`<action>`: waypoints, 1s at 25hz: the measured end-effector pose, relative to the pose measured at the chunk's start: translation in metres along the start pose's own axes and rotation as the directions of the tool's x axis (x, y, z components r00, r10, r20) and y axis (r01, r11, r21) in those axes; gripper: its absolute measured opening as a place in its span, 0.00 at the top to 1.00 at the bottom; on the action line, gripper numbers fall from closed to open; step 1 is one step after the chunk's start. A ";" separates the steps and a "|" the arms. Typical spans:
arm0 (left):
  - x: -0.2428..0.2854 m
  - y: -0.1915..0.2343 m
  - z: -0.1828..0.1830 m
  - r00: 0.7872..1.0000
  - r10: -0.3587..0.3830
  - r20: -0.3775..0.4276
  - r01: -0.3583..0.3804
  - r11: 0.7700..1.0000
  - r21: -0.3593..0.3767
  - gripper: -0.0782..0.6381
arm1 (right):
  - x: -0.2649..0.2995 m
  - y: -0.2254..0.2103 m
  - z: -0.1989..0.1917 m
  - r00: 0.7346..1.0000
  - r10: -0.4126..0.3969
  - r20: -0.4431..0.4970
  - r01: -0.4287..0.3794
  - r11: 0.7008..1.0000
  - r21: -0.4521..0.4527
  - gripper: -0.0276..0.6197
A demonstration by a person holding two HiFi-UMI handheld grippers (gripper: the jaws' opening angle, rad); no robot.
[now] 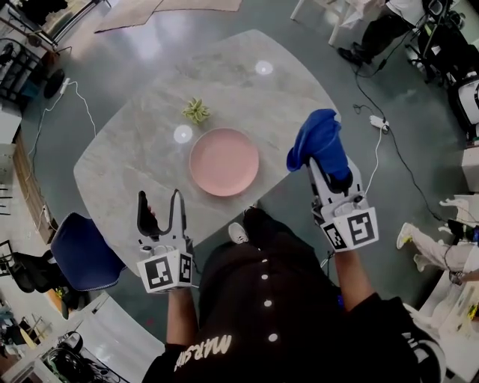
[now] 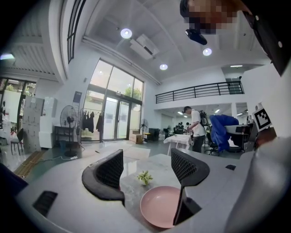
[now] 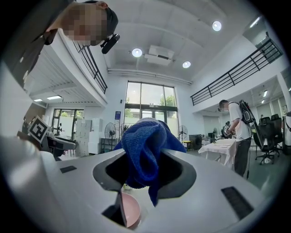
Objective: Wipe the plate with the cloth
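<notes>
Right gripper (image 1: 323,166) pinches the cloth (image 1: 317,138) in its fingers, at 3 o'clock of the plate (image 1: 224,161). Left gripper (image 1: 160,199): fingers wide, empty. Best to lower the cloth flat and wipe in circles.

Tall glazed doors (image 2: 111,113) brighten the room, with a balcony railing (image 2: 200,90) overhead, a pedestal fan (image 2: 69,119) nearby and a glossy grey floor (image 1: 239,22).

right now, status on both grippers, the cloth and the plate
Left gripper open, empty. Right gripper shut on blue cloth, held right of the pink plate. Plate bare on marble table, cloth not touching. Small plant beyond plate, clear of path.
</notes>
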State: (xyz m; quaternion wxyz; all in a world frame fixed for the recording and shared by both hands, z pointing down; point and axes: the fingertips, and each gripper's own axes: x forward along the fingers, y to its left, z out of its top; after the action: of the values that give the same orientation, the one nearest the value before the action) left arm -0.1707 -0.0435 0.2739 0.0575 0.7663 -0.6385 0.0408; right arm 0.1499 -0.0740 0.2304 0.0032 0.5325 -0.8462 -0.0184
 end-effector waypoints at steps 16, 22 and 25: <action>0.077 0.016 -0.073 0.972 0.015 -0.234 -0.030 0.998 -0.061 0.44 | 0.096 -0.012 -0.050 0.980 0.157 -0.123 -0.167 0.983 -0.075 0.73; 0.095 0.017 -0.121 0.944 0.016 -0.330 -0.049 0.995 -0.090 0.44 | 0.122 -0.001 -0.078 0.956 0.250 -0.152 -0.267 0.958 -0.105 0.73; 0.102 0.018 -0.150 0.923 0.013 -0.385 -0.058 0.993 -0.106 0.44 | 0.136 0.009 -0.100 0.937 0.296 -0.185 -0.322 0.938 -0.129 0.73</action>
State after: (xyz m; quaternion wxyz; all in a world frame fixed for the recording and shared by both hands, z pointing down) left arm -0.1683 -0.1253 0.4366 0.2247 0.7273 -0.6299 0.1539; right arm 0.0853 -0.1955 0.3287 0.1171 0.3903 -0.9123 -0.0409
